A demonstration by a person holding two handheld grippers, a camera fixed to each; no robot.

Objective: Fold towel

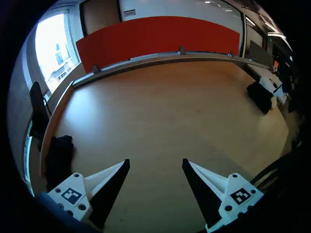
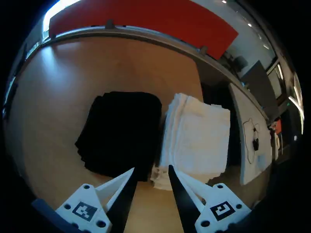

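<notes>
In the left gripper view, the left tool (image 1: 155, 160) hangs over a bare stretch of the wooden desk (image 1: 163, 112), its two fingers spread wide with nothing between them. A red partition (image 1: 155, 37) runs along the desk's far edge. Well away at the far right lie one dark bundle (image 1: 259, 97) and one white one (image 1: 271, 83), too small to tell apart further. In the right gripper view, the right tool (image 2: 151, 167) is parted more narrowly and pinches nothing. Two folded stacks lie just ahead, side by side: one black towel stack (image 2: 120, 132) to the left and one white towel stack (image 2: 198, 136) to the right. The tool's left fingertip reaches the black stack's near edge, its right fingertip the white stack's near corner.
</notes>
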